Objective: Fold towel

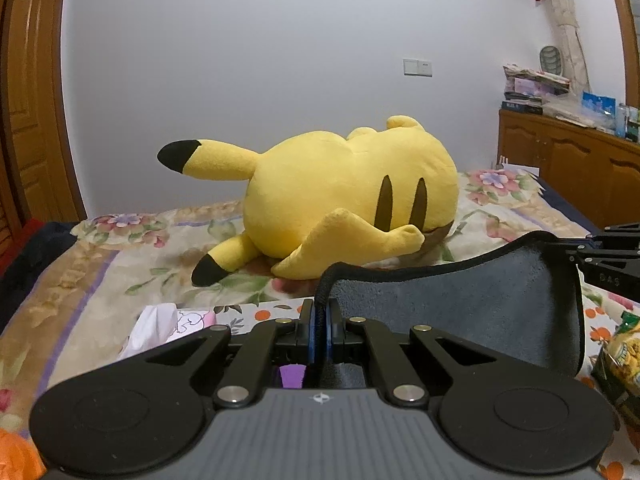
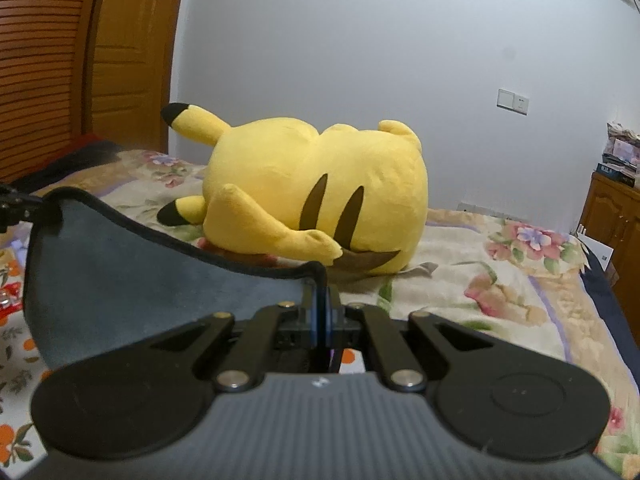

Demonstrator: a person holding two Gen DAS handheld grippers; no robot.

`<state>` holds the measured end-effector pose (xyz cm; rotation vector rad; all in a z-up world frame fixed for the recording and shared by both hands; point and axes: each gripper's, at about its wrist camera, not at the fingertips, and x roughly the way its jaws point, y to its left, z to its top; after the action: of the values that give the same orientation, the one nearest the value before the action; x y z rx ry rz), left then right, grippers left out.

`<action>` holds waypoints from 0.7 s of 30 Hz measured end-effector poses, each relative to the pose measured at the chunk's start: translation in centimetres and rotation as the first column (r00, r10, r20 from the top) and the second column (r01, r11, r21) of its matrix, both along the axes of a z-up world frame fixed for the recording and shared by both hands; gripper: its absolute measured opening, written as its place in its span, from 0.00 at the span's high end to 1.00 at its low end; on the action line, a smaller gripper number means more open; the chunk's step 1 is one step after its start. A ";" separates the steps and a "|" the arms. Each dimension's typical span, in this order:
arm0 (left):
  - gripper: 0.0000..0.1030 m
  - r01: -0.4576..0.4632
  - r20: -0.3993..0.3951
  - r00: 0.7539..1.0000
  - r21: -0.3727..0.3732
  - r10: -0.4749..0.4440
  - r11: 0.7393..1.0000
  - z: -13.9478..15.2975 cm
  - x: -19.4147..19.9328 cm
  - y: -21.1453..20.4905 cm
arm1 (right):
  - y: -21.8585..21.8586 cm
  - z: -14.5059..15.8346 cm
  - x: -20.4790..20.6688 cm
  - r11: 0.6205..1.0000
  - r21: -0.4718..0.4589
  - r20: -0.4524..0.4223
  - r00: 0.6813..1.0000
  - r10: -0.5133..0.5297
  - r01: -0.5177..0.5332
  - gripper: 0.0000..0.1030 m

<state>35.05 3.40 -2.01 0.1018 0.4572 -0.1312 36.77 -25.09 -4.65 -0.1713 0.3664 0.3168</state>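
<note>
Fingers of the left gripper pinch one corner of the grey towel; the right gripper pinches the other, so the fleecy, black-hemmed cloth hangs between them above the floral bedspread. Its lower edge is hidden behind the gripper bodies. A yellow plush toy lies beyond. A snack bag, cut off, carries unreadable print.
</note>
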 end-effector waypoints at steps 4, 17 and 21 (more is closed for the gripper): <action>0.94 -0.020 -0.006 1.000 -0.010 0.020 1.000 -0.3 1.2 0.2 | 0.1 -0.2 1.2 1.000 0.001 -0.004 1.000 -0.015 0.015 0.96; 0.94 -0.035 -0.010 0.999 0.052 0.036 0.998 -0.9 4.8 0.0 | 1.1 -1.1 3.6 1.000 -0.015 -0.006 1.000 -0.013 0.013 0.96; 0.94 -0.058 -0.027 0.998 0.038 0.059 0.998 -2.2 5.7 0.3 | 1.2 -1.7 4.5 1.000 -0.006 -0.028 0.999 -0.028 0.028 0.96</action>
<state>40.77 3.68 -4.17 0.1232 0.4904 -0.0672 41.30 -23.88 -6.38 -0.1675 0.3968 0.2910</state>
